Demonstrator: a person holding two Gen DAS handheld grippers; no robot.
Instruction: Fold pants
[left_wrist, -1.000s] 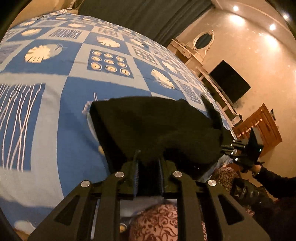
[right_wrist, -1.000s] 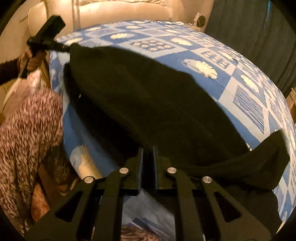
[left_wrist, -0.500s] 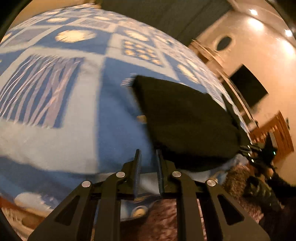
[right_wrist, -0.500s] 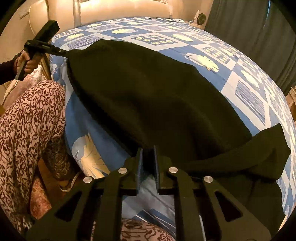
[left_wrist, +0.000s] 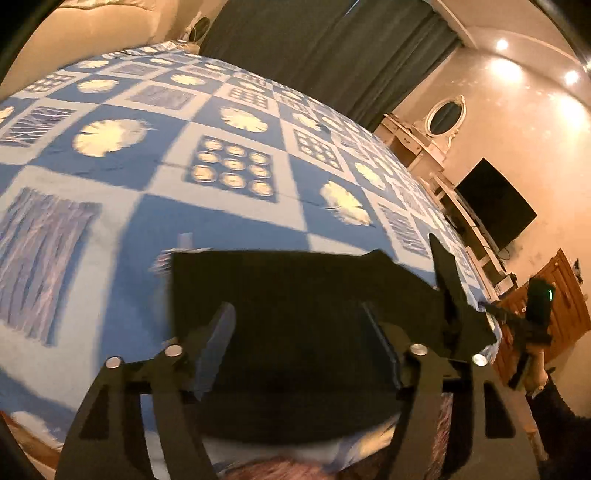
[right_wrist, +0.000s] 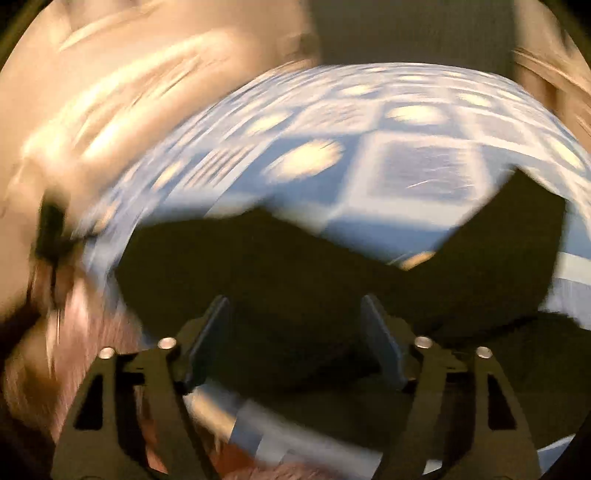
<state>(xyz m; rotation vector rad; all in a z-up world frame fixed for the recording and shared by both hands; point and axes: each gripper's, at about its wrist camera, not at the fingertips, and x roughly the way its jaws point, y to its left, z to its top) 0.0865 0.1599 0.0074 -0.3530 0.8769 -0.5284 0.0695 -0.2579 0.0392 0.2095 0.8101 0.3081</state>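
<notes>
The black pants (left_wrist: 303, 306) lie folded on the near edge of the blue patterned bedspread (left_wrist: 236, 206). My left gripper (left_wrist: 299, 321) hangs just above their near part, its jaws opening wide, pads off the cloth. In the blurred right wrist view the pants (right_wrist: 280, 266) spread across the bed's edge, one dark flap (right_wrist: 517, 236) raised at the right. My right gripper (right_wrist: 295, 314) is over them with its jaws opening and nothing pinched between them. The right gripper also shows at the far right of the left wrist view (left_wrist: 535, 317), in a hand.
A dressing table with an oval mirror (left_wrist: 443, 118), a dark television (left_wrist: 495, 203) and a wooden cabinet (left_wrist: 561, 306) line the wall beyond the bed. Dark curtains (left_wrist: 314, 48) hang at the back. A padded headboard (right_wrist: 110, 92) is at the left. Patterned trousers (right_wrist: 74, 325) stand close below.
Both grippers, earlier shut on the pants' edge, have let go and opened wide. The pants now lie flat on the bed. The right view has swung and rolled, leaving it blurred.
</notes>
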